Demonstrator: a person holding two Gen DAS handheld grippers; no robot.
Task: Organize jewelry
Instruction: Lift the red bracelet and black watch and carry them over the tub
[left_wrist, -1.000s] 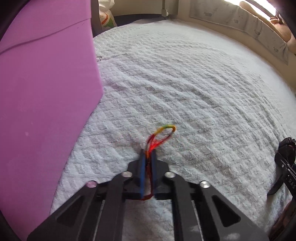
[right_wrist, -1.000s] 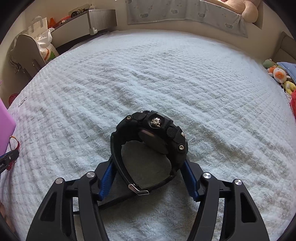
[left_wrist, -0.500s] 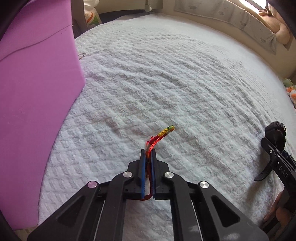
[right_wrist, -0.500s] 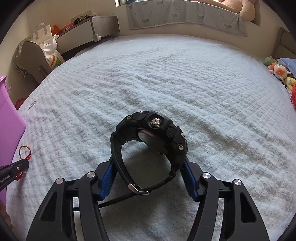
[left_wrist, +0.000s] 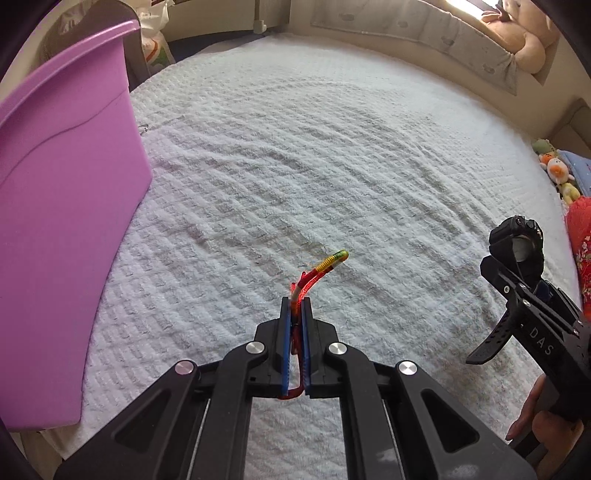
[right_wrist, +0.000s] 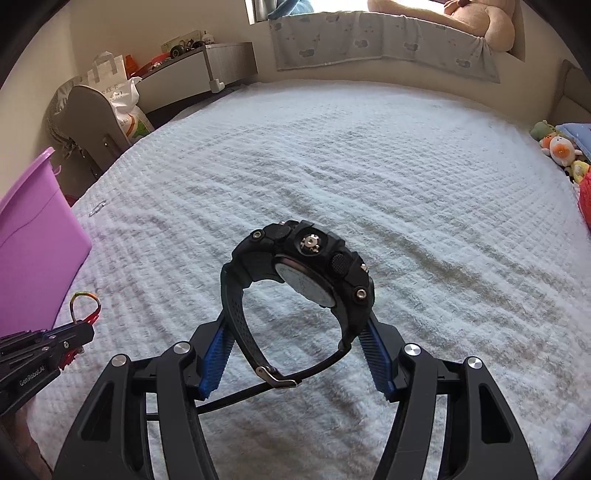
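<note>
In the left wrist view, a purple box fills the left side of the frame. At the bottom centre the left gripper is clenched on a multicoloured cord bracelet, whose loop sticks out above the white bedspread. At the right edge, the right gripper carries a black watch. In the right wrist view, its blue pads press the watch strap from both sides at the frame's centre.
</note>
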